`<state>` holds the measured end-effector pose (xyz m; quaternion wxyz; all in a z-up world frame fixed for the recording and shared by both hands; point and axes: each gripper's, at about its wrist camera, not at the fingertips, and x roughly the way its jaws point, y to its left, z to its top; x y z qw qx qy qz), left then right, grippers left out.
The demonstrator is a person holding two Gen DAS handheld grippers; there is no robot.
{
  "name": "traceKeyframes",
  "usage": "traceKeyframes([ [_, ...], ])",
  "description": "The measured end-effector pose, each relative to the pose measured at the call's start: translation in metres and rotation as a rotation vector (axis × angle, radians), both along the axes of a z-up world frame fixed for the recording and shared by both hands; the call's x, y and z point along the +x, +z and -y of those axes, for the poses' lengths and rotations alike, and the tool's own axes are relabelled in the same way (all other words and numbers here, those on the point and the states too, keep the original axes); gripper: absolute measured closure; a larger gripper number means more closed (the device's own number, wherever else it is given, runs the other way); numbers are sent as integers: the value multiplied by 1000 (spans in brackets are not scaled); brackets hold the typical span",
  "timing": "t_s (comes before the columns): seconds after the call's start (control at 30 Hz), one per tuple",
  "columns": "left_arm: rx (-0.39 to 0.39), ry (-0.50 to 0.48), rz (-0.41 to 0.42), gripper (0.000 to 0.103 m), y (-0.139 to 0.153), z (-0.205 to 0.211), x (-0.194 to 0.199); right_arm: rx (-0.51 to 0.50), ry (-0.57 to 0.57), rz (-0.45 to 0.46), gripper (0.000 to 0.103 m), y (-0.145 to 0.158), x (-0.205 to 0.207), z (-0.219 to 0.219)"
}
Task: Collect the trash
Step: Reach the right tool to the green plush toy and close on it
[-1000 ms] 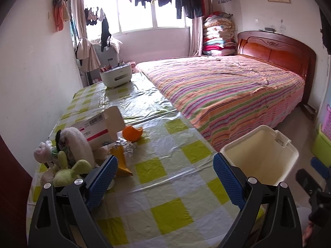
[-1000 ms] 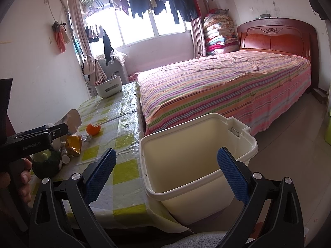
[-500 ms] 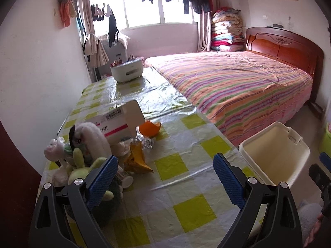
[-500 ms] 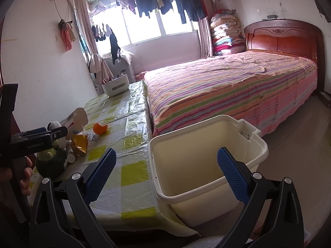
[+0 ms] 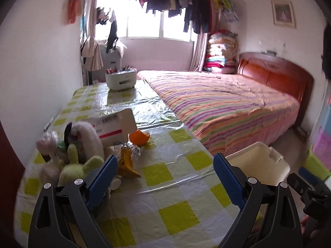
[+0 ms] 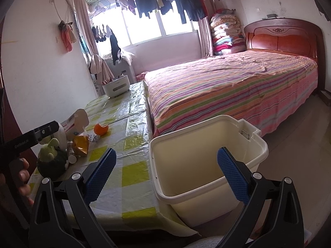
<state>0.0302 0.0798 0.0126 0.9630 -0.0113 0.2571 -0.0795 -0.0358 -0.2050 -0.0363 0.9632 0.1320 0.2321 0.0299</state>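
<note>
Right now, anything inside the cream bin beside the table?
The cream bin looks empty: bare inner walls and part of the floor show in the right wrist view. Its near bottom corner is hidden by the rim and the open right claw.

Bin [image 6: 209,165] right of table [image 6: 132,173]

home bedroom | striped bed [image 6: 231,82] | laundry [image 6: 157,0] over window

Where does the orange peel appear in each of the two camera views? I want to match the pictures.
Left wrist view: the orange peel lies left of centre on the checked tablecloth, right of the cardboard box.
Right wrist view: it lies at middle left, beyond the left blue finger.
Shared landmark: the cream bin beside the table.
</note>
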Motion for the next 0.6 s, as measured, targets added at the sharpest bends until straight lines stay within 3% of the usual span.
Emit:
traceKeyframes([
  [0.1,12,-5,-52,12,-9,-12,7,7,22,3,6,3,7,-4],
  [0.27,184,15,3,12,-5,-35,11,21,75,28,6,14,20,-19],
  [0.43,142,183,100,12,9,-92,12,51,189,46,6,30,42,-51],
  [0.6,11,316,14,12,1,-157,21,71,330,29,6,39,71,-95],
])
